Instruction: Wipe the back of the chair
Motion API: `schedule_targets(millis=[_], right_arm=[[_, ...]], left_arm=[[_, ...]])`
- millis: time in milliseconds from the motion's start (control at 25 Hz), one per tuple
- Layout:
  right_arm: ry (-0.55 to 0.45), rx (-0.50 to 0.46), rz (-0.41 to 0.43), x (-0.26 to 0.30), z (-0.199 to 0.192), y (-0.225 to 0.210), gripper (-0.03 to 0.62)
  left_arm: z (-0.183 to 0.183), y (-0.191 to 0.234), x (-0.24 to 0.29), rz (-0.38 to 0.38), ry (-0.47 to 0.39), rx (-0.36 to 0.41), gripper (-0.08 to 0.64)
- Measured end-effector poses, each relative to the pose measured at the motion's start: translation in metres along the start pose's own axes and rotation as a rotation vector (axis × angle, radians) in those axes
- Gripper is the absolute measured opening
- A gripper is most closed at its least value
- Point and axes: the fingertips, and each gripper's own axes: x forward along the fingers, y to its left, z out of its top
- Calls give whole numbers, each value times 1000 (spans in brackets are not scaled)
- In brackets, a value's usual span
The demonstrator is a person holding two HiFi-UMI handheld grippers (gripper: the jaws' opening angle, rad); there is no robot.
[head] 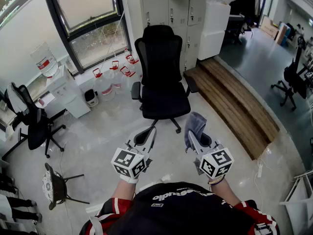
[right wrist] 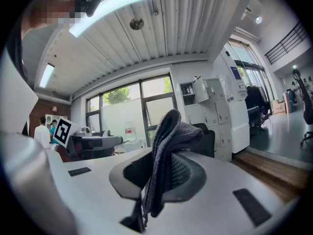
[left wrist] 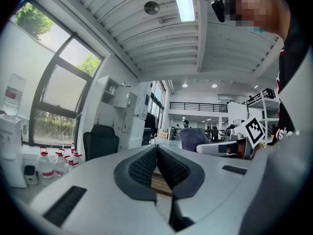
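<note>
A black office chair (head: 161, 77) stands ahead on the pale floor, its seat facing me and its mesh back (head: 159, 50) toward the lockers. My right gripper (head: 194, 137) is shut on a grey-blue cloth (head: 194, 125), held short of the chair's base. In the right gripper view the cloth (right wrist: 167, 151) stands folded between the jaws, with the chair (right wrist: 205, 141) partly hidden behind it. My left gripper (head: 145, 135) is shut with nothing in it, left of the right one. The left gripper view shows its pads (left wrist: 146, 166) meeting and the chair (left wrist: 100, 141) far off at the left.
Water jugs (head: 112, 80) and a white dispenser (head: 66, 89) line the window wall on the left. Another black chair (head: 32, 126) and a small stool (head: 54, 185) stand at the left. A raised wooden platform (head: 234, 102) runs to the right. White lockers (head: 173, 13) stand behind the chair.
</note>
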Motion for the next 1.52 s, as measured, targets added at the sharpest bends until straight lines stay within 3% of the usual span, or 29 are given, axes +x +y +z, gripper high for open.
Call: schedule_targets(millis=[200,800,1200,1520], right_arm=[[-10,-3,-12,6,-1,-4,52],[-4,-33,-23,32,-4,11,52],[-4,-53,-45,75,-16,38,52],[21,-31,-80,103,-21,28,52]], left_arm=[[3,3,4,2,-2,56,25],[2,29,-3,-14,-10,8,25],[-11,79,-25,-34,-13,-17,25],[-20,108,-17,-48,-3,-51,25]])
